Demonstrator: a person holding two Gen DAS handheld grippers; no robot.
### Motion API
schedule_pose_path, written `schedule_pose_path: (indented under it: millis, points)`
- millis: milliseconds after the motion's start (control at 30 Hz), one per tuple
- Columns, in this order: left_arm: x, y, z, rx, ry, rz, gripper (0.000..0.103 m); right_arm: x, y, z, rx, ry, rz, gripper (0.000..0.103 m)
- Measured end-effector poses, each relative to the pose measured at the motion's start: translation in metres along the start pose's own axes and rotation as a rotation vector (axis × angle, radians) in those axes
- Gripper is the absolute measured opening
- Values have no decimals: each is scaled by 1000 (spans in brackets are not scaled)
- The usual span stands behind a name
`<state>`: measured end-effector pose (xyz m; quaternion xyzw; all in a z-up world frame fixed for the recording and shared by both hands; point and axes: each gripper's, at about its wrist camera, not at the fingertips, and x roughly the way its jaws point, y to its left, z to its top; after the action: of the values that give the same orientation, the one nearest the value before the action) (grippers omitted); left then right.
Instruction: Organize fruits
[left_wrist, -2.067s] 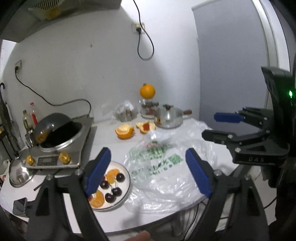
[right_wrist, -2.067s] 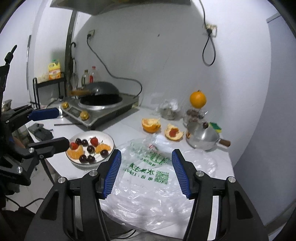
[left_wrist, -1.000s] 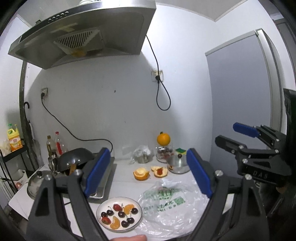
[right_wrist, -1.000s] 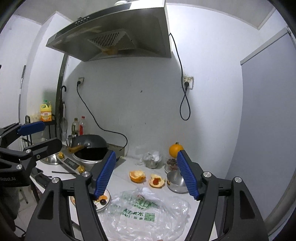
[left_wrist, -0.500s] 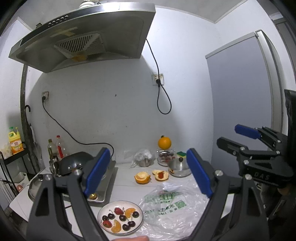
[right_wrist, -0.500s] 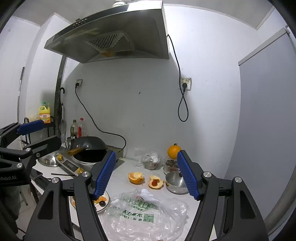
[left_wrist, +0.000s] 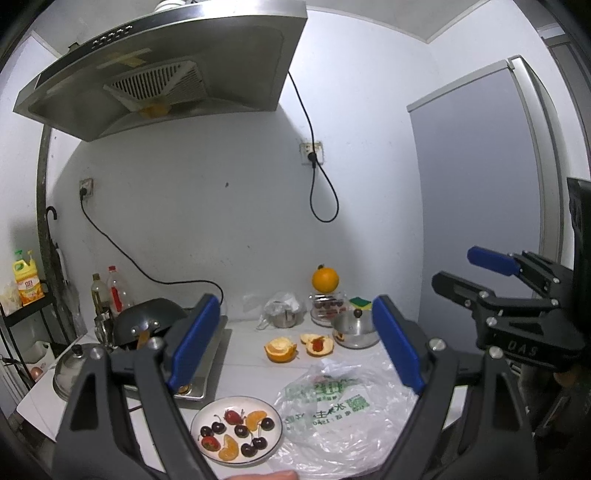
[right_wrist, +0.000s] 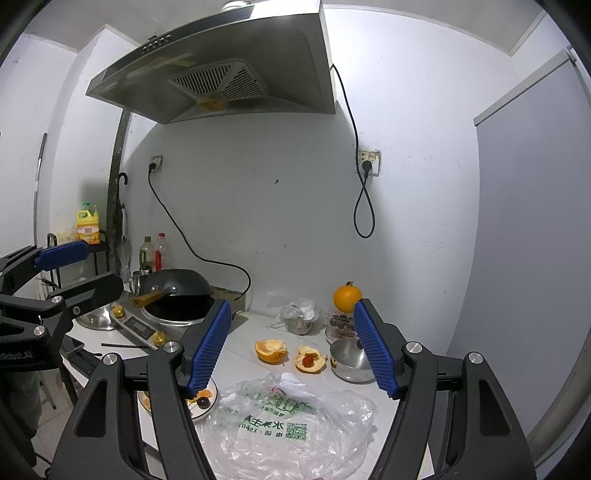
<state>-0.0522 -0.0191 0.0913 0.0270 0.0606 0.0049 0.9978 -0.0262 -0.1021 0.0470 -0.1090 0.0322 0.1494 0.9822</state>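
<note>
Two hand-held grippers hang level and back from a kitchen worktop (left_wrist: 243, 365), both with blue pads spread wide and nothing between them: the left hand-held gripper (left_wrist: 295, 343) and the right hand-held gripper (right_wrist: 291, 350) seem to be paused away from the fruit rather than reaching for it. The landmark is the white plate (left_wrist: 236, 430) at the worktop's front edge, which already carries dark cherries (left_wrist: 218, 428), strawberries (left_wrist: 233, 417) and orange segments (left_wrist: 256, 419), gathered there apparently as the sorted serving. Just right of the plate lies a crumpled clear plastic bag (left_wrist: 343, 413) with green print, flattened and seemingly emptied. Behind the plate, toward the wall, sit two opened orange peels (left_wrist: 280, 349), one cupping something red. Further behind and right of the plate, a whole orange (left_wrist: 325, 279) balances on a glass jar (left_wrist: 327, 308) beside a small steel pot (left_wrist: 352, 332). Left of the plate, a wok (left_wrist: 147, 319) rests on an induction cooker (left_wrist: 207, 369), clear of the fruit. Judging by the filled plate, the arranging looks largely done.
</note>
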Motion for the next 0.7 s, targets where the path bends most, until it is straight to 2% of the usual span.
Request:
schedule_pose_path:
  millis: [700]
  points:
    - [0, 0, 0, 3, 0, -3, 86, 0, 1, -2, -1, 10, 15, 72]
